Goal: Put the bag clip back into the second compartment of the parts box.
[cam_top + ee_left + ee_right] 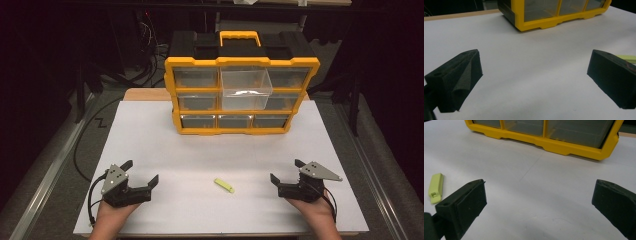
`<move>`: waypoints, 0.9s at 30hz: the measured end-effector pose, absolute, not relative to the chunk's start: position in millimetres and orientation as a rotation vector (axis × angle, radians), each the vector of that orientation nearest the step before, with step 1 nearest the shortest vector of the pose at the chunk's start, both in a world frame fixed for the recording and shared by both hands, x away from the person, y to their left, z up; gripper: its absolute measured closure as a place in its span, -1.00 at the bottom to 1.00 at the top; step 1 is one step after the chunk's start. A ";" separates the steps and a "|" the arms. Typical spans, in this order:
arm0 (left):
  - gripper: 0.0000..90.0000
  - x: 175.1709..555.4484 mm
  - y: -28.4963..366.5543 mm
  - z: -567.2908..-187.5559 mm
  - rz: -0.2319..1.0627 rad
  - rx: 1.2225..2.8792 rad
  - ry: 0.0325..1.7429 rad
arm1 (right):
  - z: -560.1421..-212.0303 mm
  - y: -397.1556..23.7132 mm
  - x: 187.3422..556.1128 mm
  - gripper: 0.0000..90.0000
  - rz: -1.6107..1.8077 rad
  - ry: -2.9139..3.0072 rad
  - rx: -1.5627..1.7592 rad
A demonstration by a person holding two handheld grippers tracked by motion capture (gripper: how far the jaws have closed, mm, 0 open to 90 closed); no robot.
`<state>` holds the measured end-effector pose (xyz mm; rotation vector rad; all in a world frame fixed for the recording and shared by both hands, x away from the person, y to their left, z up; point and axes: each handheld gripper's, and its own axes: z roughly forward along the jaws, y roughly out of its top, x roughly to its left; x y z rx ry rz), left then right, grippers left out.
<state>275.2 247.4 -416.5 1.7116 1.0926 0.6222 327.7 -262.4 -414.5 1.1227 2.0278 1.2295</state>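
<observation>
A white table [150, 150] carries a yellow-and-black drawer organizer [242, 82] well ahead of both grippers, its clear top-middle drawer [246, 82] pulled out. The left gripper [141, 172] and right gripper [285, 171] rest near the table's front edge, jaws spread wide, holding nothing. Between them lies a small yellow-green clip [224, 185], nearer the right gripper.

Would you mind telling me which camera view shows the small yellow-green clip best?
The right gripper view: the yellow-green clip lies whole and close on the white table top, its catch visible. The high view shows it whole but tiny. In the left gripper view, just one end peeks past a black jaw.
</observation>
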 end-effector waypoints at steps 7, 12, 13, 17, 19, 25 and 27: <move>-0.98 274.9 246.8 -416.5 0.629 1.720 1.087 | -412.7 -263.8 327.4 -1.00 1.243 2.019 1.118; -0.98 274.9 245.2 -416.6 0.632 1.728 1.071 | -413.3 -264.0 328.6 -1.00 1.236 2.014 1.120; -0.98 274.9 245.2 -416.6 0.632 1.728 1.071 | -413.3 -264.0 328.6 -1.00 1.236 2.014 1.120; -0.98 275.3 244.4 -416.6 0.624 1.733 1.058 | -412.5 -264.1 330.5 -1.00 1.232 2.006 1.131; -0.98 275.3 244.3 -416.6 0.623 1.730 1.054 | -412.6 -263.3 331.3 -1.00 1.232 2.012 1.128; -0.98 275.9 243.9 -416.5 0.617 1.727 1.055 | -413.1 -256.7 333.7 -1.00 1.236 2.029 1.133; -0.98 275.9 242.9 -416.3 0.615 1.736 1.048 | -411.8 -252.8 334.9 -1.00 1.242 2.028 1.126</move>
